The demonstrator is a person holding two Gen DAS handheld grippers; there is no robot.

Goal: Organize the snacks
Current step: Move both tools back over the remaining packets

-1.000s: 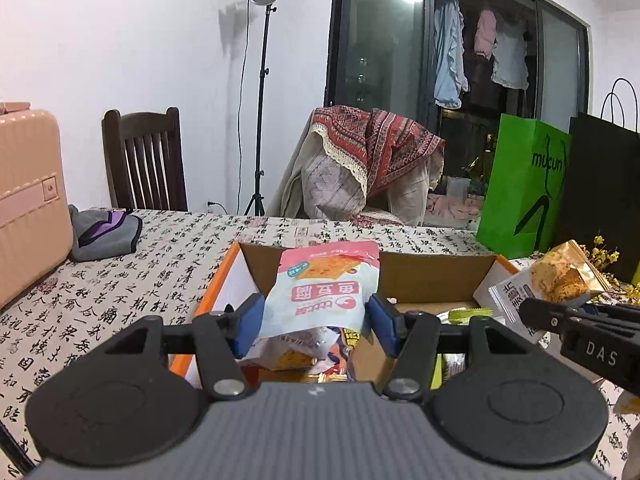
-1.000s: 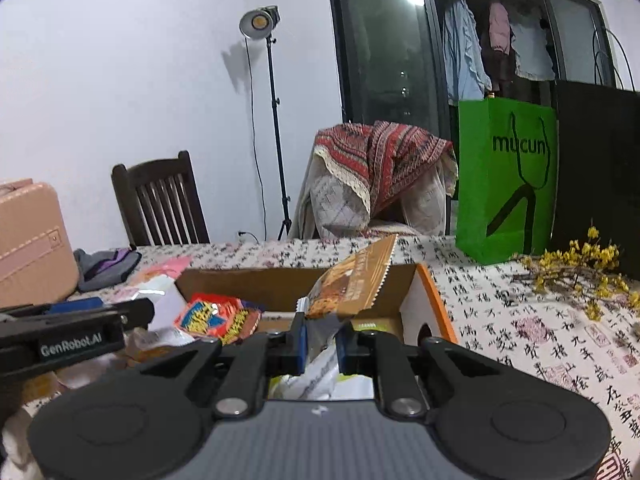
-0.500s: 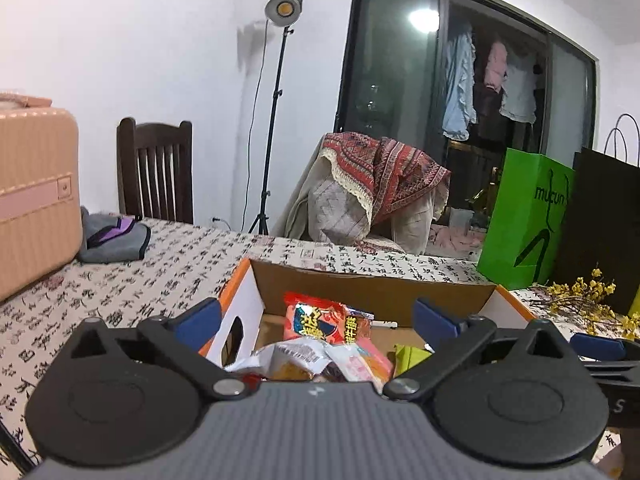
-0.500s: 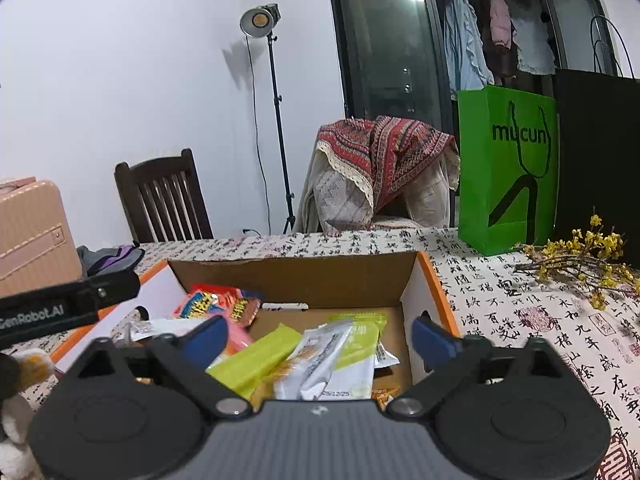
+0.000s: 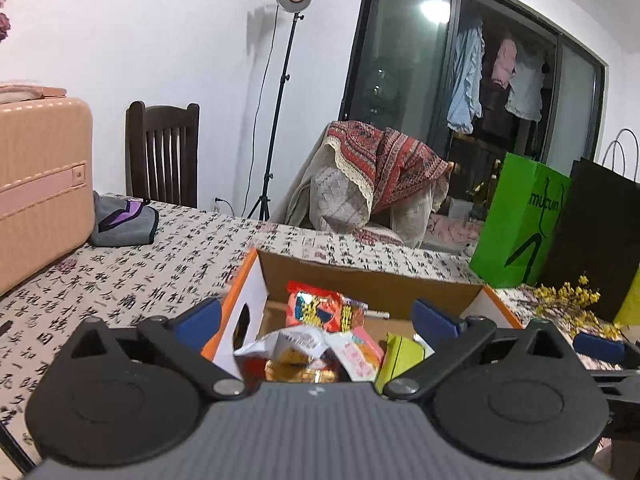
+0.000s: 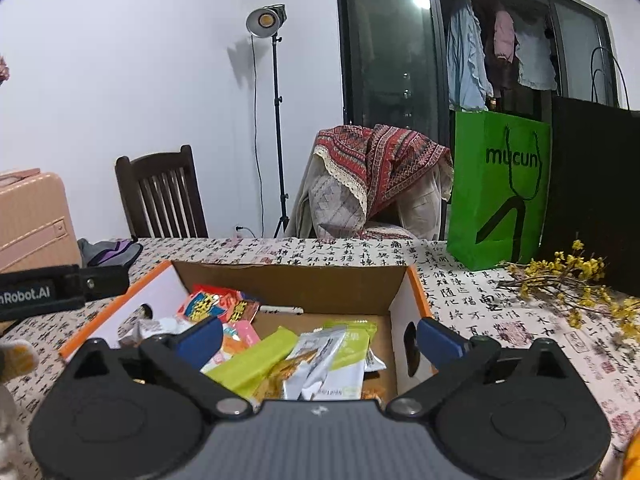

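Note:
An open cardboard box (image 5: 360, 278) (image 6: 288, 284) with orange edges stands on the patterned tablecloth and holds several snack packets. A red packet (image 5: 320, 310) (image 6: 216, 306) leans near its back left. Lime-green packets (image 6: 260, 364) and a silvery white packet (image 6: 320, 360) lie in the middle, and a pink packet (image 5: 360, 356) lies near the front. My left gripper (image 5: 316, 320) hangs open over the box's near left side with nothing between its fingers. My right gripper (image 6: 320, 338) is open and empty above the near right side.
A pink suitcase (image 5: 40, 184) and a grey pouch (image 5: 124, 220) sit at the table's left. A green paper bag (image 6: 500, 192), a black bag (image 6: 592, 192) and yellow flower sprigs (image 6: 580, 280) stand at the right. A dark chair (image 5: 164, 152) and a draped chair (image 6: 372, 184) are behind the table.
Both grippers have opened wide. The left let go of a pink cracker packet and the right let go of a brown-gold packet; both packets now lie in the box. Both grippers rose slightly.

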